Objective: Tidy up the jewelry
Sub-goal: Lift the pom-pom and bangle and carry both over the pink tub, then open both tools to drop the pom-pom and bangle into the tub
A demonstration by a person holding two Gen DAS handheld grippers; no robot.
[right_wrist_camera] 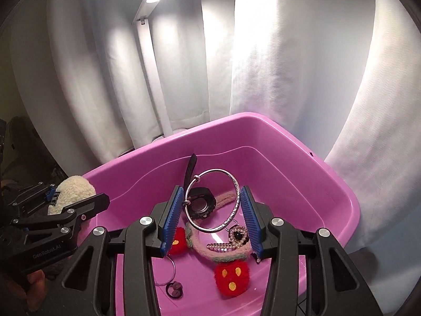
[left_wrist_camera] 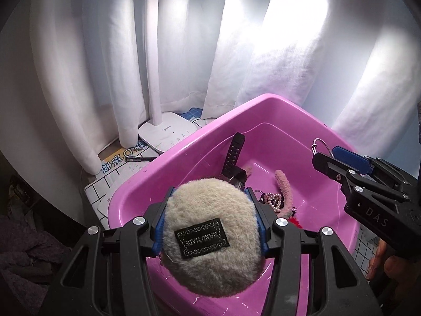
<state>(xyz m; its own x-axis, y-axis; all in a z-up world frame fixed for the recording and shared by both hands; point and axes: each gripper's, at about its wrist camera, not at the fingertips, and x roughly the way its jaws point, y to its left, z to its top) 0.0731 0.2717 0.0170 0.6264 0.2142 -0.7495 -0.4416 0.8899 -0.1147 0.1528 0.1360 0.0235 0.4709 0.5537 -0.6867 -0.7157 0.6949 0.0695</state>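
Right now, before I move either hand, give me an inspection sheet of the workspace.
Surface: gridded white mat under the pink tub.
Job's things: fluffy beige pad held over the tub's near side; silver bangle held above the tub floor. In the tub: black watch, pink fuzzy headband with red strawberry pompoms, pearl hair clip, thin clear ring, small dark ring.
Clutter: black pen on the mat.
Grippers: left gripper shut on the pad; right gripper shut on the bangle.
Cables: nothing seen.
Surroundings: white curtain, white desk lamp.
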